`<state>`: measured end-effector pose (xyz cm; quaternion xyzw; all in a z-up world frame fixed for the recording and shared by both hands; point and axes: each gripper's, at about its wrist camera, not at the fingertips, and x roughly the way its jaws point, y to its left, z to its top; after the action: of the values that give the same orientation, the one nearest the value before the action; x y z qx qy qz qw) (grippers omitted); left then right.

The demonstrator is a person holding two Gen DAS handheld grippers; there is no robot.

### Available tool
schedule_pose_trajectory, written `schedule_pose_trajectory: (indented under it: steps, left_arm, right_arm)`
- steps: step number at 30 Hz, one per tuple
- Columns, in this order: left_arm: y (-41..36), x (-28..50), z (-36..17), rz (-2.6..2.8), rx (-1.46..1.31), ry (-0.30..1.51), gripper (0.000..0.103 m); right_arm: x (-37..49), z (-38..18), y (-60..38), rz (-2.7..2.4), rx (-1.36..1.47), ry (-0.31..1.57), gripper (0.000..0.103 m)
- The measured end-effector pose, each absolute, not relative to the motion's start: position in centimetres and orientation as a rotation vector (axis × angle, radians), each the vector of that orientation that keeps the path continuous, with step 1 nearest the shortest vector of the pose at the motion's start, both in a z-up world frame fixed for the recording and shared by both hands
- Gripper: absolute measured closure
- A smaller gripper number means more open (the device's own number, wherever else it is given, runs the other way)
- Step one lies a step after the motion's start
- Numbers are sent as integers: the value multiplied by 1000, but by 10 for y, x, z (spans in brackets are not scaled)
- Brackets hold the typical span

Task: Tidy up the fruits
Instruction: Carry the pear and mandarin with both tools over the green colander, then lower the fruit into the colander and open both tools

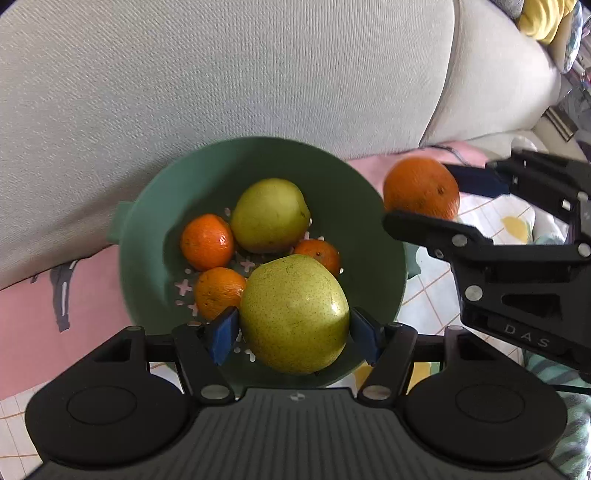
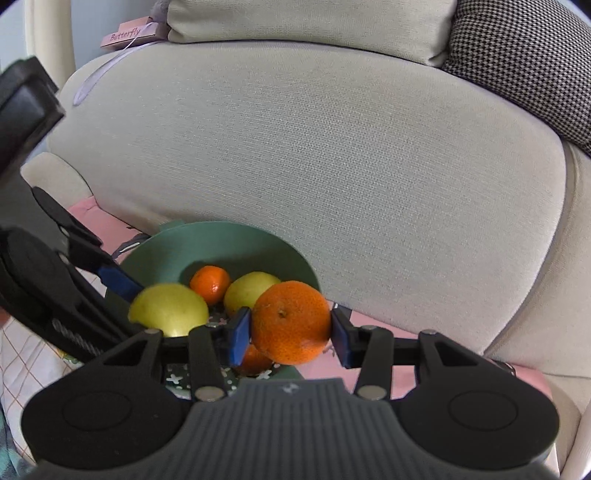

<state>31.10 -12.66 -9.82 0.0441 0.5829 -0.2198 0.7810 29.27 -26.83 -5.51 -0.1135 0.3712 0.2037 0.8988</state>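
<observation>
A green bowl (image 1: 155, 206) rests on the sofa seat. Inside lie one yellow-green pear (image 1: 269, 214) and three small mandarins (image 1: 207, 242). My left gripper (image 1: 293, 334) is shut on a second yellow-green pear (image 1: 295, 314), held over the near part of the bowl. My right gripper (image 2: 290, 332) is shut on an orange mandarin (image 2: 291, 321) just beyond the bowl's (image 2: 207, 240) right rim. In the left wrist view that mandarin (image 1: 421, 186) and the right gripper (image 1: 436, 195) appear at the right. The held pear (image 2: 168, 308) shows at the left in the right wrist view.
A beige sofa backrest (image 1: 221, 74) rises right behind the bowl. A pink cloth (image 1: 29, 306) and a checked, patterned blanket (image 1: 436, 291) cover the seat. A houndstooth cushion (image 2: 524, 62) sits at the upper right, a pink "Butterfly" tag (image 2: 127, 35) at the upper left.
</observation>
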Motion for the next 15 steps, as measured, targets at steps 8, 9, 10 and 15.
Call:
schedule_pose_trajectory:
  steps: [8, 9, 10, 15]
  left_arm:
    - [-127, 319, -115, -471, 87, 1327, 28]
    - [-127, 320, -117, -469, 85, 1336, 28]
    - [-127, 321, -120, -468, 87, 1343, 28]
    - [-125, 319, -125, -474, 111, 1336, 28]
  right_arm:
    - [305, -66, -262, 462, -261, 801, 60]
    - [307, -67, -261, 463, -262, 804, 60]
    - [304, -68, -261, 463, -262, 806, 60]
    - [302, -73, -259, 474, -265, 828, 60]
